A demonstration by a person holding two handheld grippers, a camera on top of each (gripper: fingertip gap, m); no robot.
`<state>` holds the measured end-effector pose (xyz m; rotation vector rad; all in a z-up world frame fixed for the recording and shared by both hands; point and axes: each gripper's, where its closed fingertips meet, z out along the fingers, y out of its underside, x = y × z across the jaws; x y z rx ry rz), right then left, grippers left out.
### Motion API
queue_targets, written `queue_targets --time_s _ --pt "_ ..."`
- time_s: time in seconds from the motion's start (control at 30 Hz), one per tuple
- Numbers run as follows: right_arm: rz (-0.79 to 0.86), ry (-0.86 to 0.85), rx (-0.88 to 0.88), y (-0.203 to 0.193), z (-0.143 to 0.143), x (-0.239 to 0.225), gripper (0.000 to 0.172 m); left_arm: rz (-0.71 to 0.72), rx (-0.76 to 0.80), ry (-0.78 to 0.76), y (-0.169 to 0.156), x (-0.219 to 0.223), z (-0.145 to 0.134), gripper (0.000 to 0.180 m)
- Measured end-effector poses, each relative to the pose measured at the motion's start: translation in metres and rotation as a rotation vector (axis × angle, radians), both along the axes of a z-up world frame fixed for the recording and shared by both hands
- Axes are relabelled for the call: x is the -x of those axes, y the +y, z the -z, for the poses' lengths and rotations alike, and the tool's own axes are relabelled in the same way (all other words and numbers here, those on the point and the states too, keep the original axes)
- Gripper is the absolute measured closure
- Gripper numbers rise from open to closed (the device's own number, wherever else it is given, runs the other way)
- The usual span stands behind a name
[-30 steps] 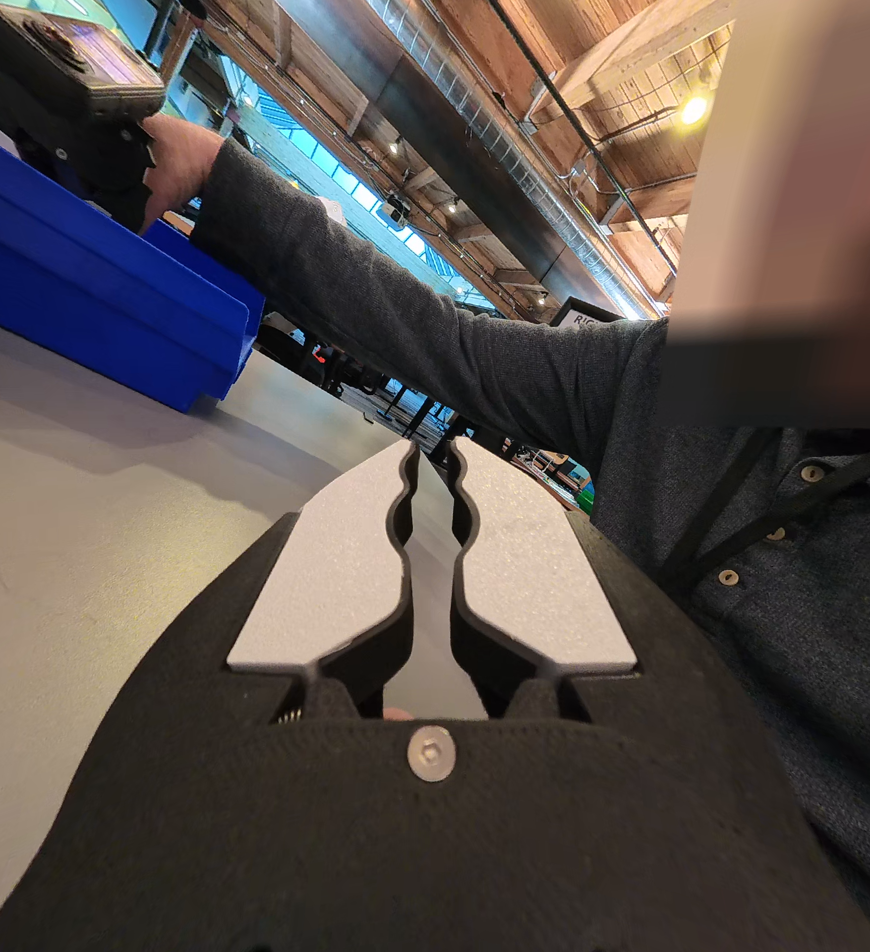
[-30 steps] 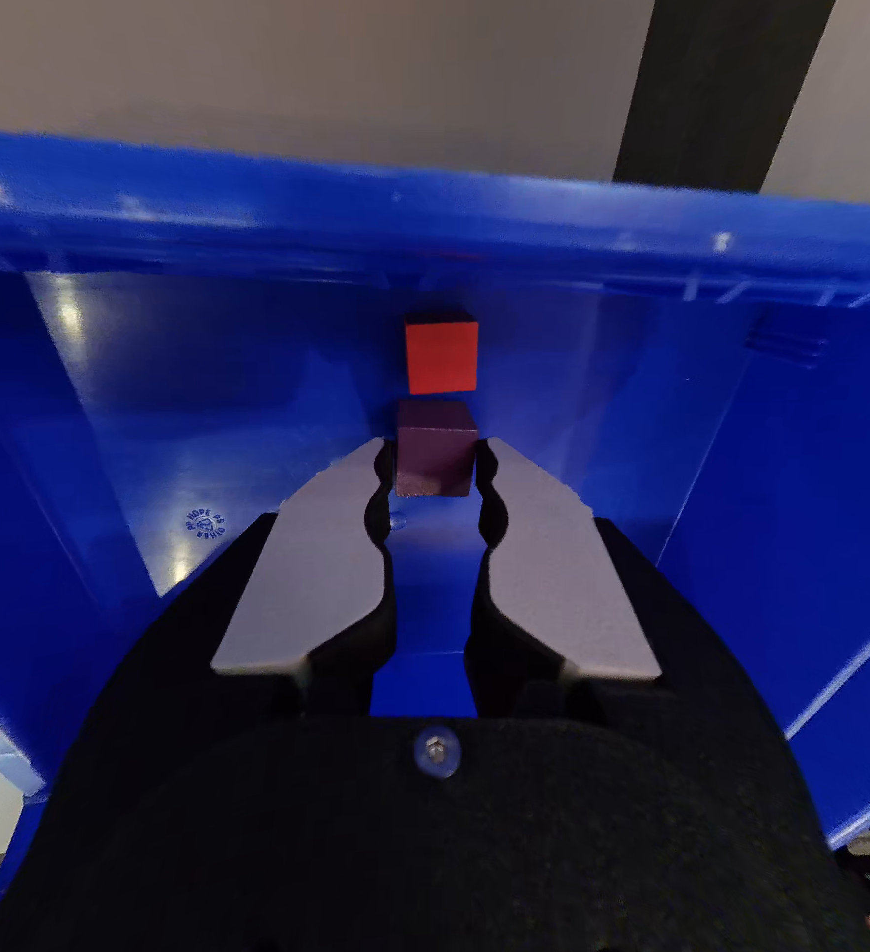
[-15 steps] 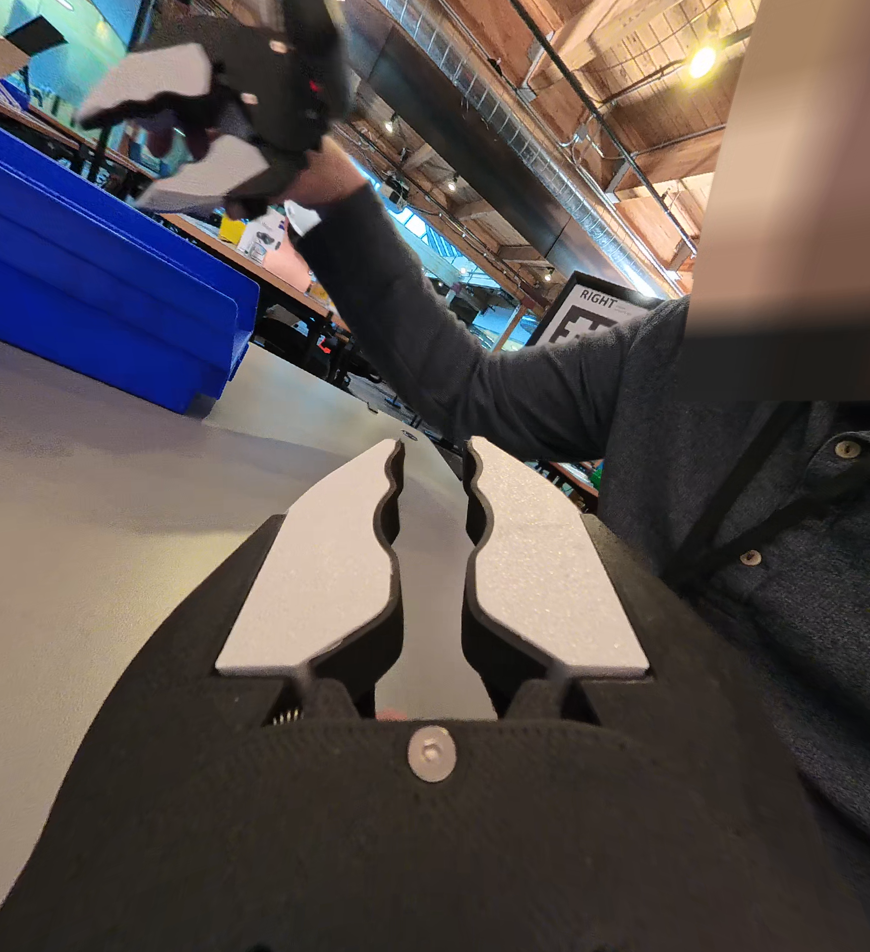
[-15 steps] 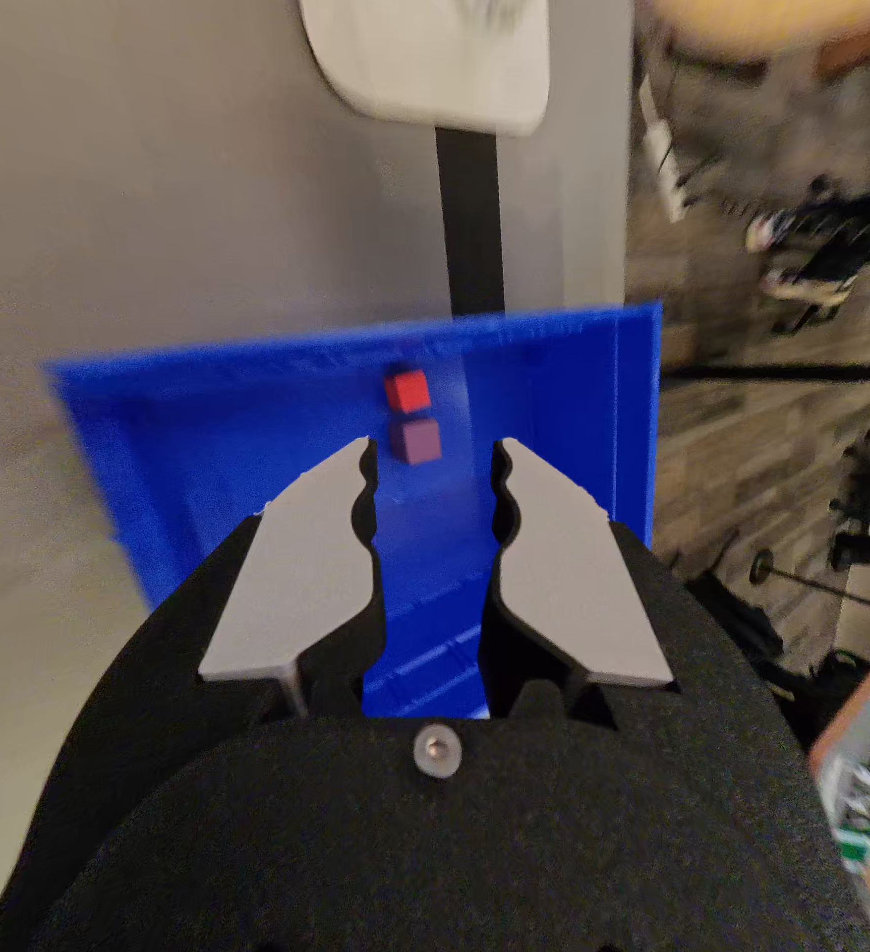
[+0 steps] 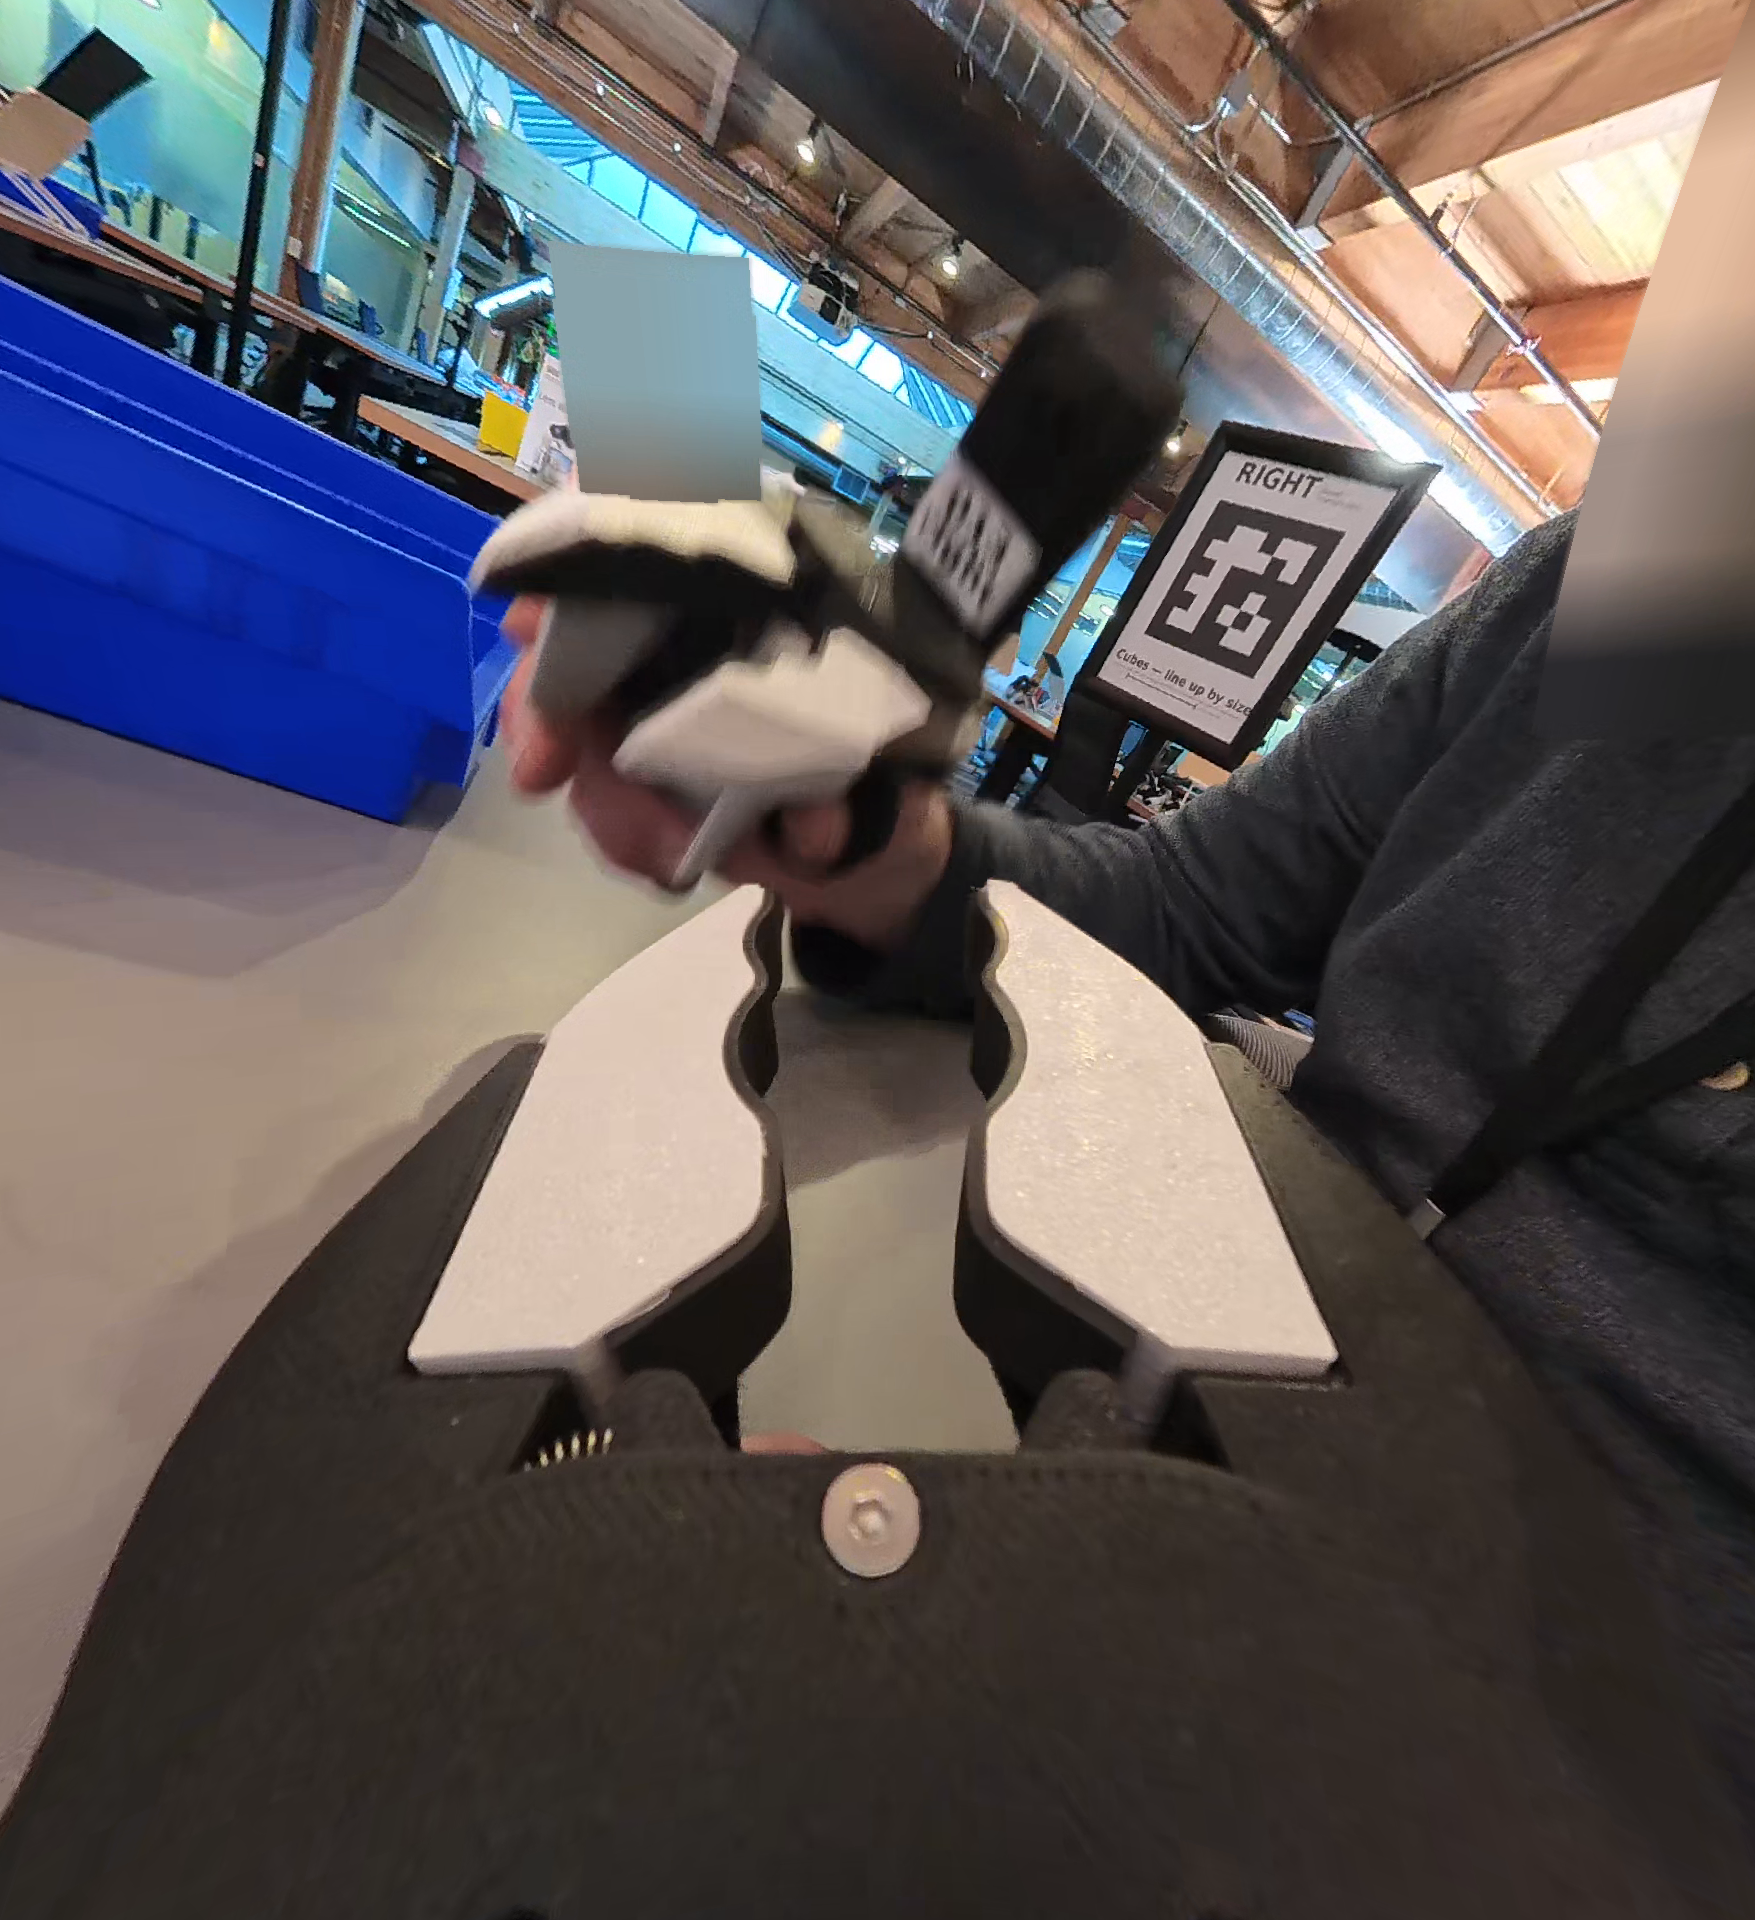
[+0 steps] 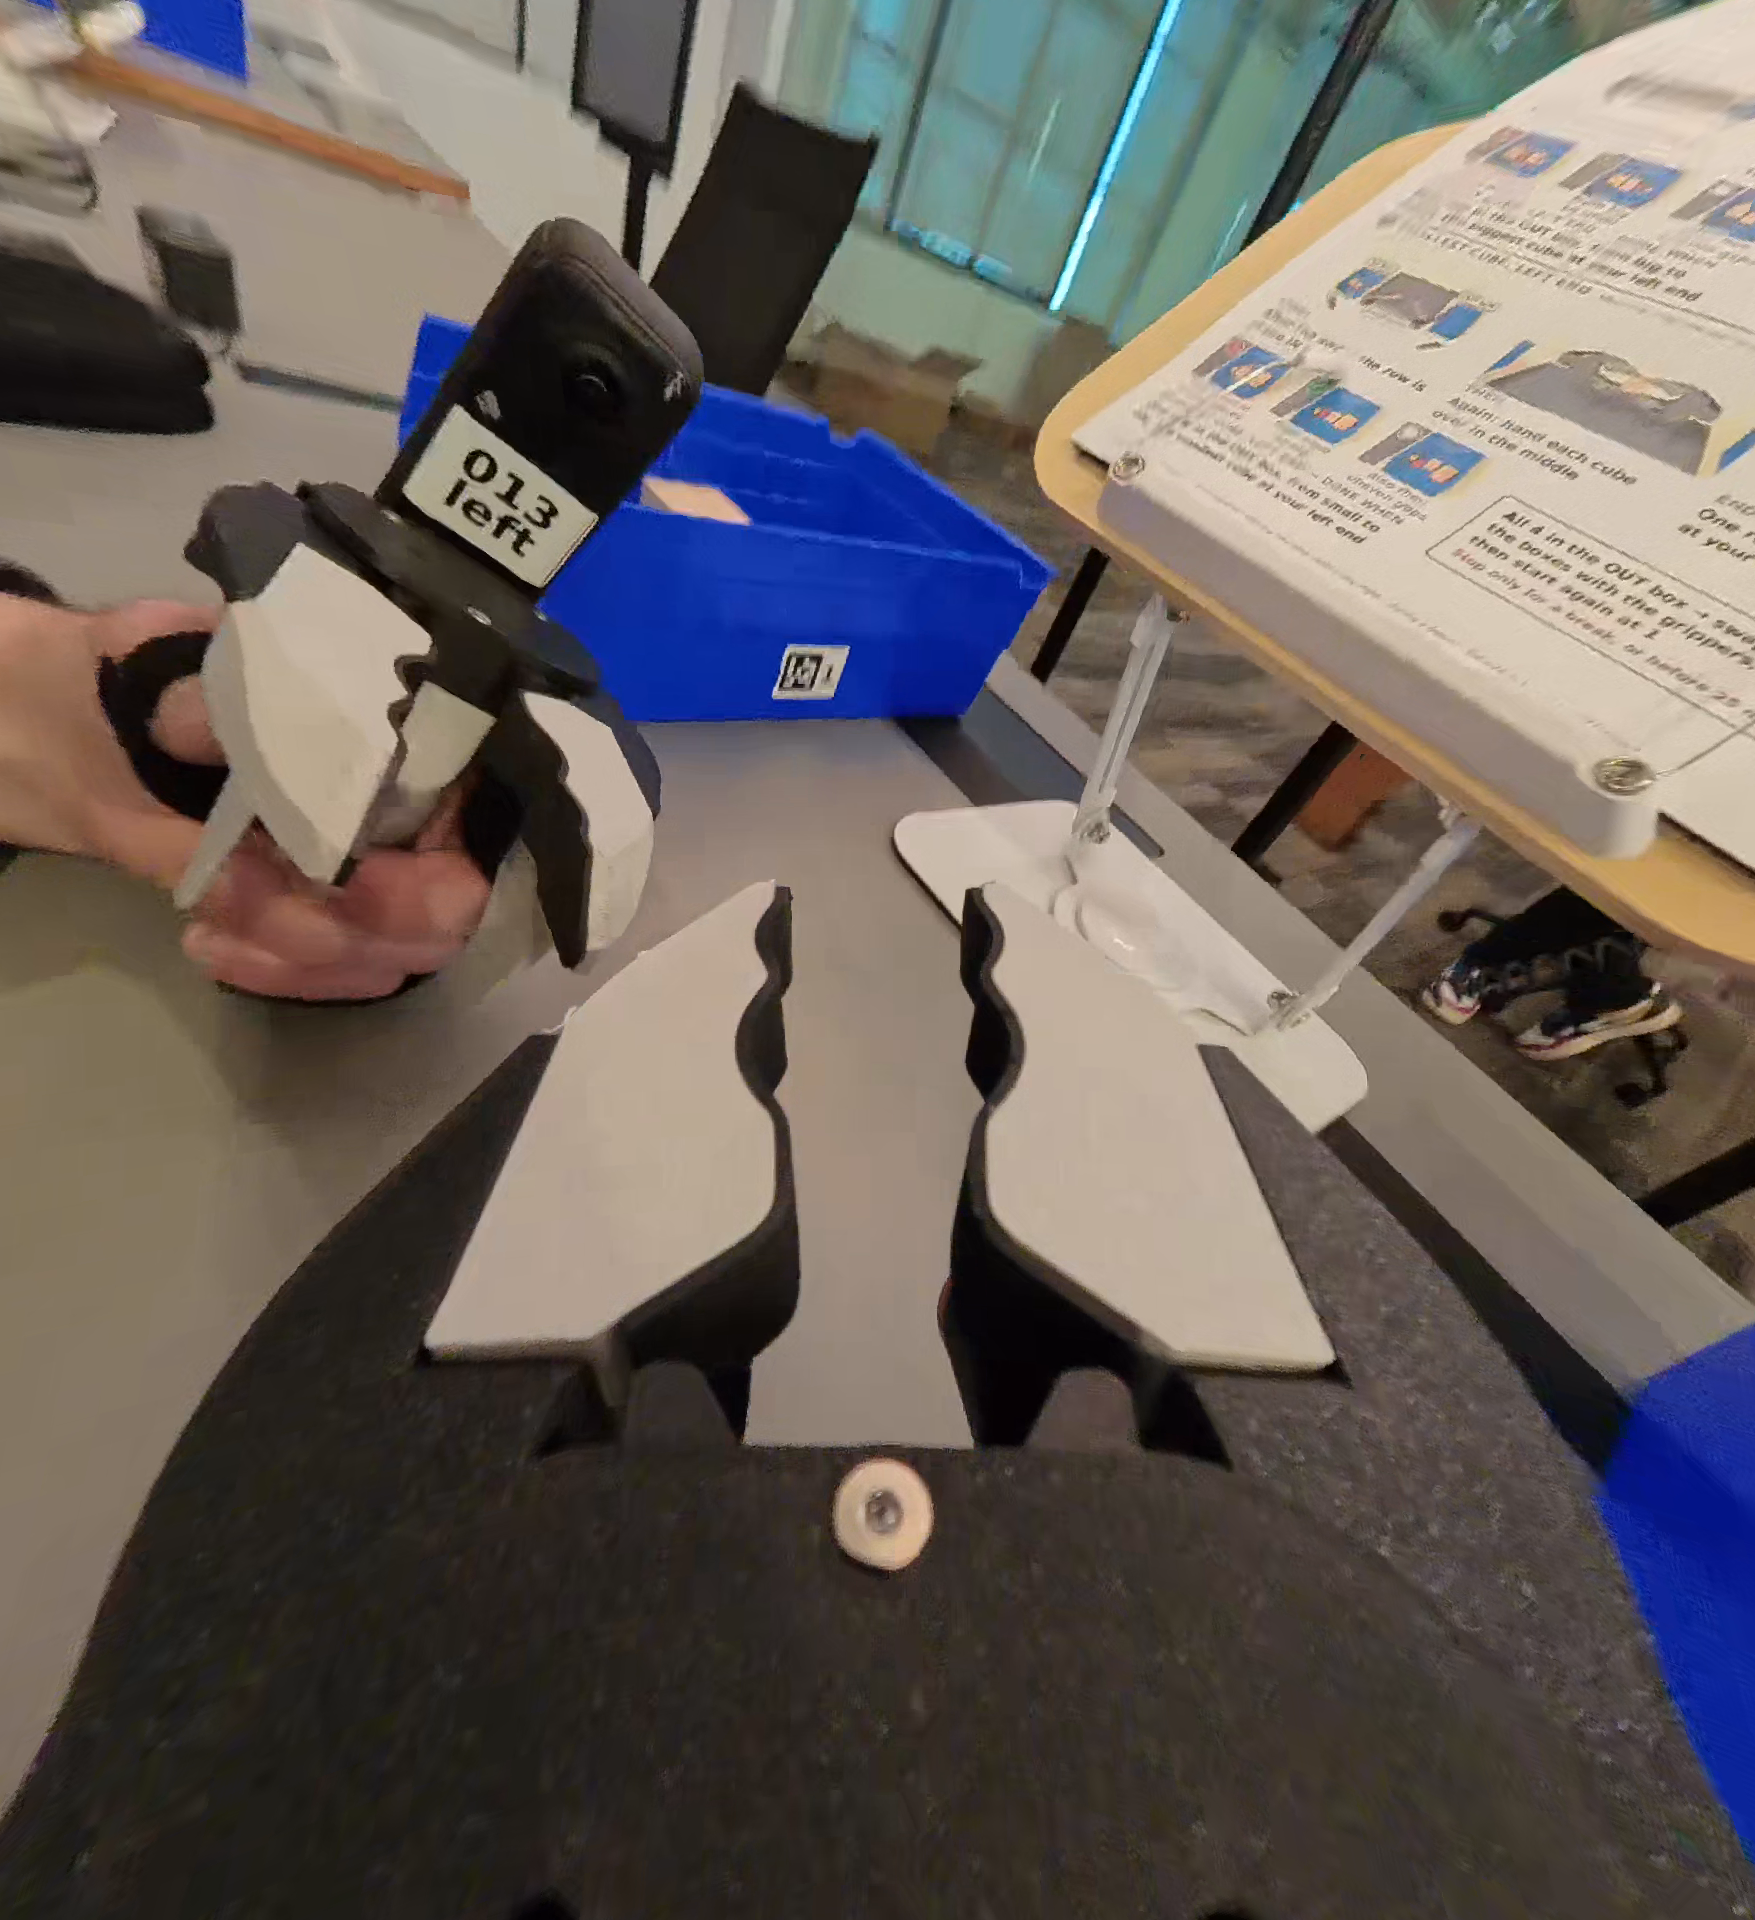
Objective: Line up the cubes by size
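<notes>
No cube shows clearly in either view. My left gripper (image 5: 873, 925) is open and empty, low over the grey table (image 5: 177, 1091). It also shows in the right wrist view (image 6: 457, 883), held in a hand, with nothing between its fingers. My right gripper (image 6: 873, 914) is open and empty over the table (image 6: 125, 1143). In the left wrist view it (image 5: 561, 665) is blurred, in a hand just beyond my left fingertips, and nothing shows in it. The two grippers face each other.
A blue bin (image 6: 769, 582) stands beyond the left gripper with a tan object (image 6: 696, 504) inside. A second blue bin (image 5: 177, 540) is behind the right gripper; its corner (image 6: 1735, 1507) shows. An instruction board (image 6: 1475, 468) on a white base (image 6: 1143, 935) is at the table edge. A framed sign (image 5: 1257, 582) stands behind.
My right gripper was at the purple cube in the blue bin, then backed out, leaving it beside the red cube, and swung to face my left gripper. My left fingers spread wider.
</notes>
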<state>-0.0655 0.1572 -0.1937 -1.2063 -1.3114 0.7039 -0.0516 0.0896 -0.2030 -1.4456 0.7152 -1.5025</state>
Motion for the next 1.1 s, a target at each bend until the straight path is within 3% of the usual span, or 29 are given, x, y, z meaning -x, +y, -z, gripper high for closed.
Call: queue_targets --time_s 0.27,0.33,0.4,0.47,0.63,0.77,0.9,1.1 --pt "-0.035 0.031 -0.082 -0.009 0.035 0.011 0.145 0.017 -0.096 0.070 -0.006 -0.001 -0.001 0.147" --pt "-0.054 0.001 -0.087 -0.010 0.041 0.010 0.145 0.010 -0.158 0.081 -0.011 0.007 -0.017 0.147" --pt "-0.067 0.009 -0.084 -0.010 0.040 0.010 0.145 -0.054 -0.245 0.138 -0.013 0.021 -0.037 0.143" --pt "-0.077 0.002 -0.087 -0.011 0.041 0.010 0.144 -0.165 -0.357 0.294 -0.013 0.047 -0.054 0.136" --pt "-0.092 -0.018 -0.102 -0.014 0.044 0.011 0.144 -0.520 -0.533 0.690 0.008 0.160 -0.090 0.122" --pt "-0.103 -0.031 -0.095 -0.014 0.046 0.012 0.143 -0.557 -0.415 1.082 0.048 0.252 -0.052 0.105" --pt "-0.116 -0.046 -0.099 -0.016 0.049 0.013 0.143 -0.441 -0.275 1.423 0.075 0.321 0.003 0.102" --pt "-0.131 -0.055 -0.099 -0.018 0.050 0.014 0.143 -0.262 -0.108 1.679 0.093 0.375 0.062 0.102"
